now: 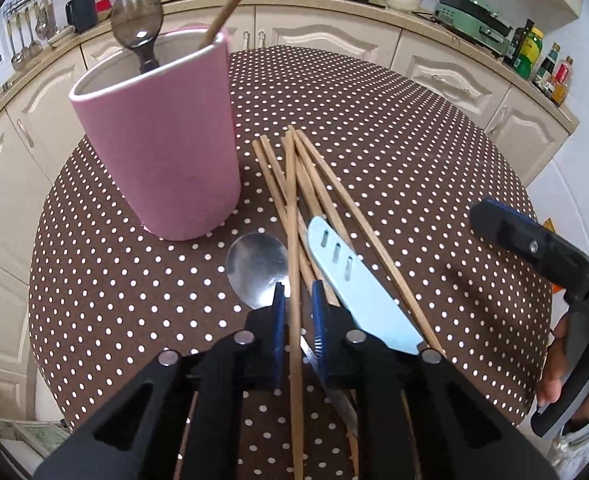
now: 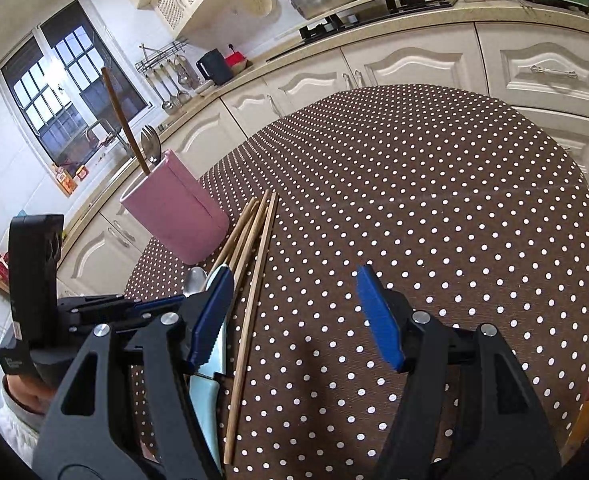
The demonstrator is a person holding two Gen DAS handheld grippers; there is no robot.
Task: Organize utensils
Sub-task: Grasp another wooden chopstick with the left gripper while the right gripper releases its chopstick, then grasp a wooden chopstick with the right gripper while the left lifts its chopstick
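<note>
A pink holder (image 1: 162, 140) stands on the dotted table and holds a fork (image 1: 136, 20) and one chopstick (image 1: 234, 0). Several wooden chopsticks (image 1: 314, 184) lie in a loose pile beside it, with a metal spoon (image 1: 254, 268) and a light blue knife (image 1: 358, 296). My left gripper (image 1: 298, 304) is low over the pile, its jaws narrowed around one chopstick (image 1: 294, 240) with small gaps either side. My right gripper (image 2: 294, 312) is open and empty, above the table right of the pile; the holder (image 2: 174, 216), the chopsticks (image 2: 250, 240) and the knife (image 2: 210, 392) show there too.
The round table (image 1: 414, 160) has a brown cloth with white dots. Cream kitchen cabinets (image 2: 414, 60) and a counter with a hob, pots and bottles curve behind it. The right gripper's body (image 1: 542, 256) shows at the right of the left wrist view.
</note>
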